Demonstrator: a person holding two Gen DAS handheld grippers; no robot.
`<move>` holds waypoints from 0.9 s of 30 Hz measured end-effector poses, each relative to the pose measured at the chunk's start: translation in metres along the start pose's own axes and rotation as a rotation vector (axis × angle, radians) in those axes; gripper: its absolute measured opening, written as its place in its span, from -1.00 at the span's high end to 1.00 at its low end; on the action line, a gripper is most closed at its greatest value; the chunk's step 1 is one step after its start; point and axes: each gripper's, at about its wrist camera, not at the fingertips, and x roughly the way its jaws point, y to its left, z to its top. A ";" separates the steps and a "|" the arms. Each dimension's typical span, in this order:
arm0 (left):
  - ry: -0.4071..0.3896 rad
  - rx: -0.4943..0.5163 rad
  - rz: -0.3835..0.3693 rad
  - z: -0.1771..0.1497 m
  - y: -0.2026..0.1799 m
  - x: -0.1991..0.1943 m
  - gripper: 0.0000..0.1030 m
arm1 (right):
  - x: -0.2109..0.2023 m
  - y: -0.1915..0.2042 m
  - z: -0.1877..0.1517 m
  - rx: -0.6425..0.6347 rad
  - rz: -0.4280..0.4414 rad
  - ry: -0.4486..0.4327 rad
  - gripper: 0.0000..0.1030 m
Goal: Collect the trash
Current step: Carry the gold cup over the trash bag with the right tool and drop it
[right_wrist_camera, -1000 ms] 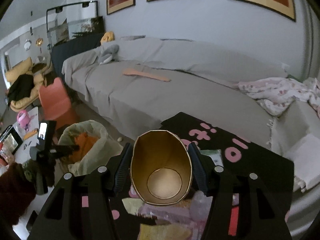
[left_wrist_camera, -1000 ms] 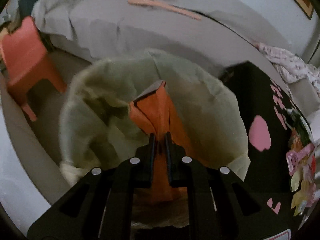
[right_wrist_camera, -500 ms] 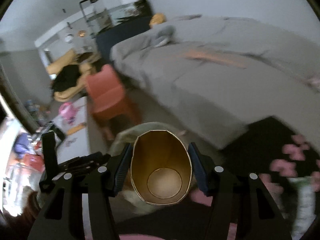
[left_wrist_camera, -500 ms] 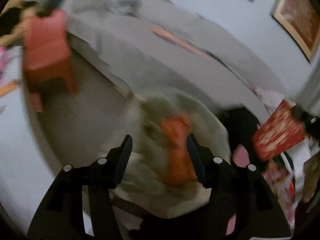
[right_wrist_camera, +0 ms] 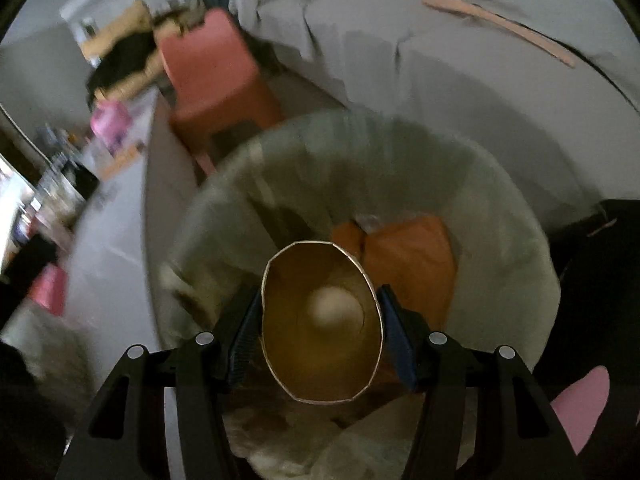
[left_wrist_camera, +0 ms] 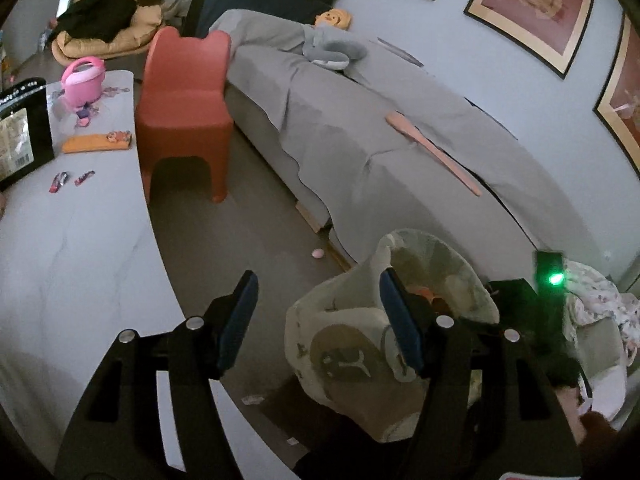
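A trash bin lined with a pale bag (left_wrist_camera: 432, 264) stands on the floor beside the grey sofa. It also fills the right wrist view (right_wrist_camera: 400, 160), with an orange wrapper (right_wrist_camera: 408, 256) lying inside. My right gripper (right_wrist_camera: 320, 324) is shut on a squashed paper cup (right_wrist_camera: 320, 324) with a gold inside, and holds it right over the bag's mouth. My left gripper (left_wrist_camera: 316, 320) is open and empty, up above the floor just left of the bin.
A red child's chair (left_wrist_camera: 184, 100) stands between the white table (left_wrist_camera: 80, 232) and the sofa (left_wrist_camera: 380, 128). The table holds a pink toy basket (left_wrist_camera: 84, 80), a black packet (left_wrist_camera: 20, 128) and small wrappers (left_wrist_camera: 60, 180). A black patterned mat (right_wrist_camera: 592, 320) lies right of the bin.
My left gripper let go of the orange wrapper into the bin, opened and pulled back up and left. My right gripper carried the cup from over the black mat to over the bin.
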 end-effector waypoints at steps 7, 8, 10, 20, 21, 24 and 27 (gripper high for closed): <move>-0.004 0.009 -0.037 0.000 -0.010 -0.001 -0.16 | -0.018 0.008 -0.006 -0.058 -0.034 -0.035 -0.23; -0.009 0.010 -0.040 0.000 -0.011 -0.003 -0.17 | -0.026 0.008 -0.007 -0.058 -0.035 -0.056 -0.25; -0.030 0.017 -0.050 -0.001 -0.016 -0.010 -0.30 | -0.049 0.001 -0.011 -0.055 -0.059 -0.103 -0.34; -0.038 0.089 -0.110 -0.013 -0.054 -0.026 -0.31 | -0.169 -0.039 -0.070 -0.011 -0.204 -0.286 -0.38; -0.031 0.105 -0.121 -0.016 -0.060 -0.026 -0.31 | -0.179 -0.041 -0.079 0.001 -0.232 -0.299 -0.38; 0.004 0.160 -0.163 -0.032 -0.085 -0.026 -0.31 | -0.209 -0.060 -0.109 0.037 -0.294 -0.319 -0.38; 0.053 0.218 -0.221 -0.052 -0.112 -0.024 -0.31 | -0.229 -0.087 -0.142 0.090 -0.294 -0.285 -0.38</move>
